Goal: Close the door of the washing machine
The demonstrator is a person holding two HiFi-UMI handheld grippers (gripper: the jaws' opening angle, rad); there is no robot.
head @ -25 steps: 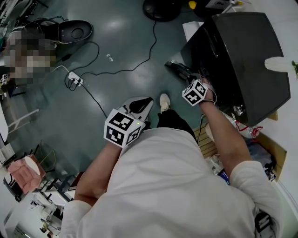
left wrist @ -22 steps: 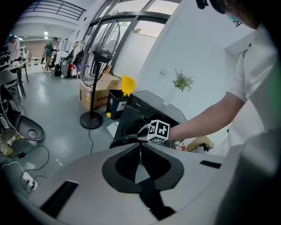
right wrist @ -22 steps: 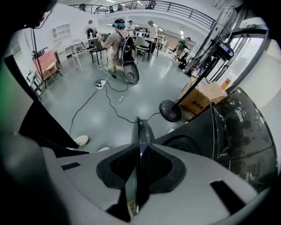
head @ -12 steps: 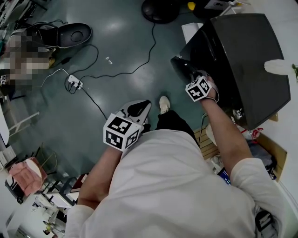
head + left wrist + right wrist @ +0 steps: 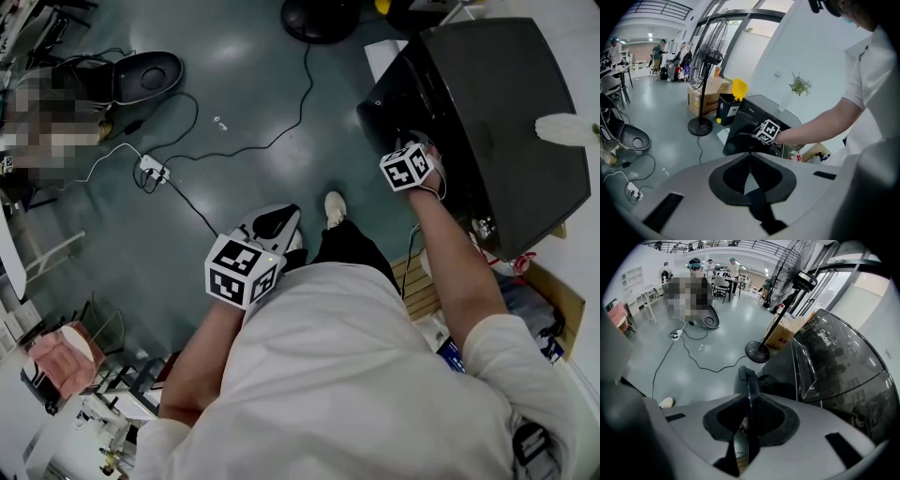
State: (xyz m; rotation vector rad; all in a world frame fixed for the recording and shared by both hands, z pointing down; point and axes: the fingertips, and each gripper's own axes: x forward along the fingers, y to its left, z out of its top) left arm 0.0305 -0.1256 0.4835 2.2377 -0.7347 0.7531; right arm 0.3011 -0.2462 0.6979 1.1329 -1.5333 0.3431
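**Door (image 5: 748, 376) swung nearer the washing machine (image 5: 506, 112), right hand-held gripper (image 5: 749, 395) clamped on its edge**

Since a second ago my right hand-held gripper has slid up the head view toward the washing machine's dark front. Its marker cube (image 5: 410, 166) now sits right against that front, where before it was a little lower and further out. The door has come along with it: earlier it stuck out over the floor (image 5: 234, 84) as a dark flap, and now it hardly shows past the cabinet from above.

From the right gripper view I see the door edge-on, a thin dark glossy blade running up between the two jaws, which are closed on it from both sides. Just right of it is the machine's curved front panel. A dark gap still shows between door and front, so the door stands ajar and is not latched.

My left hand-held gripper (image 5: 749, 157) has barely shifted. It hangs low beside my leg over the floor, well apart from the machine, with its jaws brought together at the tips and nothing between them.

Behind the machine, the left gripper view shows a standing fan (image 5: 704, 70) and a cardboard box (image 5: 705, 101). A power strip (image 5: 150, 169) lies on the floor to the left, with a black cable (image 5: 253, 145) near it.
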